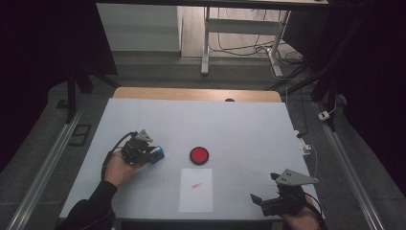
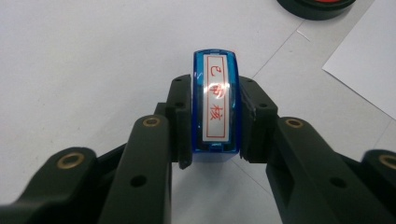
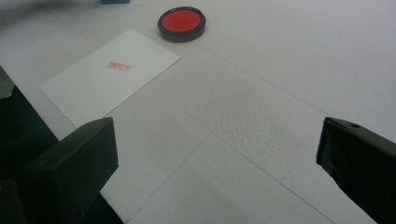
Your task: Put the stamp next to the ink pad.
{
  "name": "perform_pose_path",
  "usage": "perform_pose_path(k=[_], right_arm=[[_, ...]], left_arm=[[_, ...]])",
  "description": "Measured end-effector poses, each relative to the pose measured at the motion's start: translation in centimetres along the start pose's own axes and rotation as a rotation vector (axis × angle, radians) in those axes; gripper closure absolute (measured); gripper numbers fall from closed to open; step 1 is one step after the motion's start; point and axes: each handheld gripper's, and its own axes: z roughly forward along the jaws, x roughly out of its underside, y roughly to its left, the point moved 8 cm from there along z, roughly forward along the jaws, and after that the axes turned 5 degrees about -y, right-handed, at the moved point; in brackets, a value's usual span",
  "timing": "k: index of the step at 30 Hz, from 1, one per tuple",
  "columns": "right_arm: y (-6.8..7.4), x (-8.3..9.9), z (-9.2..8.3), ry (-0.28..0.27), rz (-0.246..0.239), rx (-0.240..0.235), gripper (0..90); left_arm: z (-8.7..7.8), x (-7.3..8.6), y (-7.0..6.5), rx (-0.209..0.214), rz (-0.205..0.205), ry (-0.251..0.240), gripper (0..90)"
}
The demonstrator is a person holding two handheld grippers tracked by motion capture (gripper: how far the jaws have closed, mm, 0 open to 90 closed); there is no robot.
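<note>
The left gripper (image 2: 215, 140) clamps a blue stamp (image 2: 215, 105) at frame centre. Its label runs lengthwise away from the camera, toward the ink pad (image 2: 322, 7) at upper right. The right gripper (image 3: 217, 158) gapes wide.

The stamp (image 2: 215, 105) is clear blue, its white label framed and lettered in red. The ink pad (image 1: 198, 155) is red in a black rim. The paper sheet (image 1: 196, 196) is white with a faint red mark (image 1: 196, 185). The worktop (image 1: 239, 129) is pale white.

A lab or office workroom: a paper-covered counter (image 1: 143, 115), loose cables (image 1: 244, 48) under a desk frame at 12 o'clock.
</note>
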Motion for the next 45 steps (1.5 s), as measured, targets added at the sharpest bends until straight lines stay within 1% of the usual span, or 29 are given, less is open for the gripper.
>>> perform_pose_path(k=[1, 3, 5, 8, 11, 12, 13, 14, 18, 20, 22, 25, 27, 30, 32, 35, 38, 41, 45], right_arm=[[0.0, 0.0, 0.0, 0.001, 0.000, -0.001, 0.0], [0.0, 0.0, 0.0, 0.001, 0.001, -0.005, 0.0], [0.0, 0.0, 0.0, 0.002, 0.002, -0.005, 0.0], [0.0, 0.0, 0.0, 0.000, 0.006, -0.011, 0.0], [0.1, 0.0, 0.0, 0.001, 0.008, -0.014, 0.0], [0.1, 0.0, 0.0, 0.001, 0.006, -0.014, 0.0], [0.1, 0.0, 0.0, 0.002, 0.006, -0.016, 0.0], [0.1, 0.0, 0.0, 0.004, 0.005, -0.015, 0.0], [0.1, 0.0, 0.1, 0.011, 0.002, -0.016, 0.0], [0.2, 0.0, 0.1, 0.010, 0.001, -0.018, 0.0], [0.2, 0.1, 0.1, 0.012, -0.002, -0.020, 0.0], [0.2, 0.1, 0.1, 0.012, 0.000, -0.021, 0.0], [0.2, 0.1, 0.1, 0.012, -0.001, -0.022, 0.0], [0.2, 0.1, 0.1, 0.015, -0.001, -0.023, 0.0], [0.2, 0.1, 0.1, 0.016, -0.002, -0.023, 0.0], [0.2, 0.1, 0.2, 0.016, -0.005, -0.022, 0.0], [0.2, 0.1, 0.2, 0.018, -0.004, -0.023, 0.0], [0.2, 0.1, 0.2, 0.019, -0.002, -0.021, 0.0], [0.2, 0.1, 0.2, 0.017, 0.005, -0.020, 0.0]], left_arm=[[0.0, 0.0, 0.0, 0.001, -0.005, 0.001, 61.2], [-0.1, -0.1, 0.0, 0.007, -0.013, 0.000, 58.6], [0.0, -0.2, 0.0, 0.018, -0.032, -0.005, 52.7], [-0.1, -0.3, 0.0, 0.017, -0.040, -0.012, 43.2], [-0.4, -0.6, 0.1, 0.019, -0.046, -0.037, 37.7], [-0.5, -0.8, 0.0, 0.024, -0.052, -0.050, 35.4], [-0.7, -0.8, -0.1, 0.033, -0.046, -0.054, 33.1], [-0.8, -0.9, -0.2, 0.037, -0.051, -0.064, 30.2], [-1.2, -1.2, -0.4, 0.029, -0.053, -0.073, 22.1], [-1.4, -1.3, -0.6, 0.033, -0.061, -0.072, 18.0], [-1.6, -1.4, -0.8, 0.027, -0.069, -0.078, 14.7], [-2.2, -1.7, -1.2, 0.033, -0.077, -0.099, 9.0], [-2.6, -1.8, -1.5, 0.038, -0.081, -0.114, 6.9], [-3.4, -1.8, -1.9, 0.061, -0.101, -0.149, 5.6], [-3.9, -1.8, -2.1, 0.059, -0.108, -0.165, 5.1], [-4.5, -1.6, -2.4, 0.082, -0.124, -0.174, 4.4], [-5.0, -1.2, -2.5, 0.079, -0.128, -0.170, 3.0], [-5.6, -1.0, -2.7, 0.088, -0.142, -0.191, 1.8], [-6.6, -0.6, -3.1, 0.098, -0.143, -0.219, 0.2]])
